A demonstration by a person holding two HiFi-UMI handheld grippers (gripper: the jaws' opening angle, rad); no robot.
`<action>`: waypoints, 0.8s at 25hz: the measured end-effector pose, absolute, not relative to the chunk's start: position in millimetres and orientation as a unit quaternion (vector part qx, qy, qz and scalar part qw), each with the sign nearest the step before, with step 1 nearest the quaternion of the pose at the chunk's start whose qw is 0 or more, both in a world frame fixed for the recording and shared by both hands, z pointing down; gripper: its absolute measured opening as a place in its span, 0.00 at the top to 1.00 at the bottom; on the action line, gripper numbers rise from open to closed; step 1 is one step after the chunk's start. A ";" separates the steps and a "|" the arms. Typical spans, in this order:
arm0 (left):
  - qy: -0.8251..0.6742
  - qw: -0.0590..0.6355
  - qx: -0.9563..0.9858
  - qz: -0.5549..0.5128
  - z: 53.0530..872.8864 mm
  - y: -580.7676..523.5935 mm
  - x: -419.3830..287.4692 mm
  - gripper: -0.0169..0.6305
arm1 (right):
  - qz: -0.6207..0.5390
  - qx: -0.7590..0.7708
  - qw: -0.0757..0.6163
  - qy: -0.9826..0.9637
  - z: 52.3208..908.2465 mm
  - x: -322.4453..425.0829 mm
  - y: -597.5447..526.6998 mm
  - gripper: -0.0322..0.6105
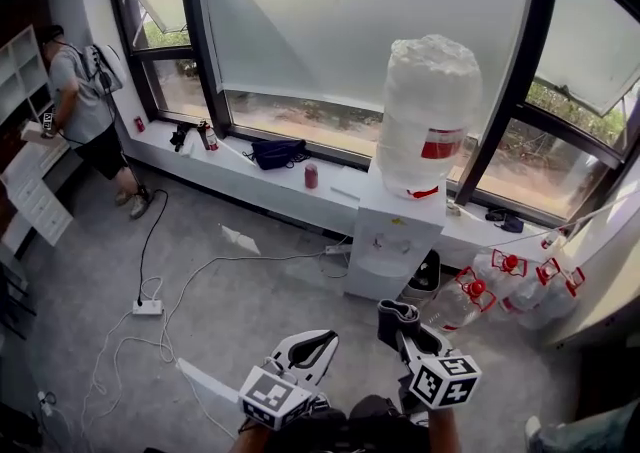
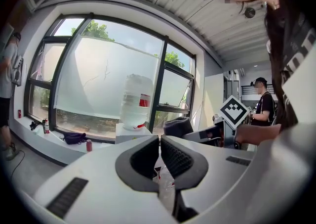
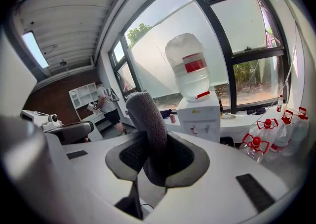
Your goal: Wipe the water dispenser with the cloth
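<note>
The white water dispenser (image 1: 393, 239) stands against the window ledge with a big clear bottle (image 1: 430, 106) upside down on top. It also shows in the left gripper view (image 2: 129, 130) and, straight ahead, in the right gripper view (image 3: 199, 115). My right gripper (image 1: 399, 318) is low in the head view, well short of the dispenser, shut on a dark grey cloth (image 3: 148, 116) that sticks up from between its jaws. My left gripper (image 1: 318, 349) hovers beside it to the left, shut with nothing between its pads (image 2: 146, 156).
Several spare water bottles with red caps (image 1: 503, 284) lie on the floor right of the dispenser. A power strip with white cables (image 1: 148, 307) lies at left. A person (image 1: 85, 101) stands by shelves at far left. A dark bag (image 1: 277, 152) and a red can (image 1: 311, 175) sit on the ledge.
</note>
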State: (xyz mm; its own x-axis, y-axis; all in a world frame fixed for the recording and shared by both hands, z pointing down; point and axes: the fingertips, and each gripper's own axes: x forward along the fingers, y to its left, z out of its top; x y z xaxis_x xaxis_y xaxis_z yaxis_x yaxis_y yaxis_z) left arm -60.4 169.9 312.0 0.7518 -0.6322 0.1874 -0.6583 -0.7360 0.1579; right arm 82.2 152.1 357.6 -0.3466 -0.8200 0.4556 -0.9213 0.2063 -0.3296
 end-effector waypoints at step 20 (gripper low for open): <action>-0.348 0.107 0.929 0.069 318.4 25.6 -38.1 0.94 | 0.293 0.578 0.092 -0.756 384.5 126.2 -31.0 0.79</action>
